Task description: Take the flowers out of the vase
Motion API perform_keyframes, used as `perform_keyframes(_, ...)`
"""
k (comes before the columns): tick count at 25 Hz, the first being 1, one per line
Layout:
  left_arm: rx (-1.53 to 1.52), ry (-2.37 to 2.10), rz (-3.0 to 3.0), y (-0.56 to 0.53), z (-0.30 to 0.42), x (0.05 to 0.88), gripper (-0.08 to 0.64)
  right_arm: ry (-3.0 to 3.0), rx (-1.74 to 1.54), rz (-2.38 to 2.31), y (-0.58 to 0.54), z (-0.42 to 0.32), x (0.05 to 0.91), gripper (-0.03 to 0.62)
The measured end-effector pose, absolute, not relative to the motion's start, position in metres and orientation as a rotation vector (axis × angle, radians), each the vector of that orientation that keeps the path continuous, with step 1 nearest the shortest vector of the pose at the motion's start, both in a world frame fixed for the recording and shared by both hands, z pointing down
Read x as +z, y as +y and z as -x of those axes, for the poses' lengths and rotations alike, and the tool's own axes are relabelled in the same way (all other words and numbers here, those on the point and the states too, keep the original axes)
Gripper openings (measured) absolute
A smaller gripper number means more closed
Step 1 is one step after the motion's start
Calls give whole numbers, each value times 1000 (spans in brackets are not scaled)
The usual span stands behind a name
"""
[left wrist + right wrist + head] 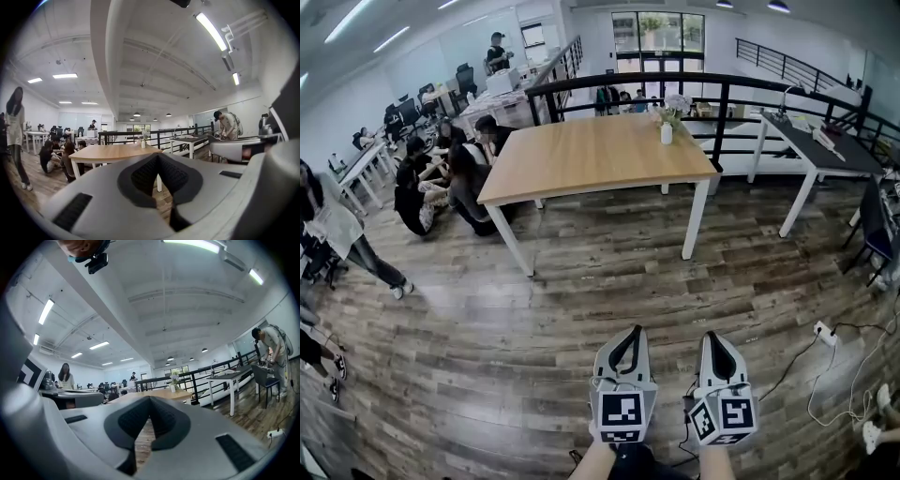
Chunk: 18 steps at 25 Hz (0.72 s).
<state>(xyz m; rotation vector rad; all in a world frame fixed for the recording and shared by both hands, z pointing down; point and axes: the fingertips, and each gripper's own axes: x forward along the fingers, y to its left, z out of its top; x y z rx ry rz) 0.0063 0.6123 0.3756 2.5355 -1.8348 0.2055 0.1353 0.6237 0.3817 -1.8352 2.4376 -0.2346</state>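
A small white vase (666, 134) with pale flowers (667, 112) stands near the far right edge of a wooden table (581, 159) across the room. Both grippers are held low and close to me, far short of the table. My left gripper (630, 331) is shut with nothing between its jaws, and beside it my right gripper (713, 336) is shut and empty too. In the left gripper view the vase (143, 144) shows small above the closed tips of the left gripper (157, 155). The right gripper view has the vase (173, 388) beyond the closed right gripper (150, 398).
Wood-plank floor lies between me and the table. A black railing (722, 89) runs behind it. A dark-topped desk (811, 141) stands at the right, with a chair (872, 234) and floor cables (825, 333). Several people sit on the floor (441, 178) left of the table.
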Motion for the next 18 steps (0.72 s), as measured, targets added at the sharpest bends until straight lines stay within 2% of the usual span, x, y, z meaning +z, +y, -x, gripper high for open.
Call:
perform_keyframes(6,200,-1839,-2528,584,-3,382,32,2426,-240,1841,596,-138,388,-5)
perform_keyframes(18,150,-1795,-2561,461,31,377,32,2396,-184,1915,481,-114,379,-5)
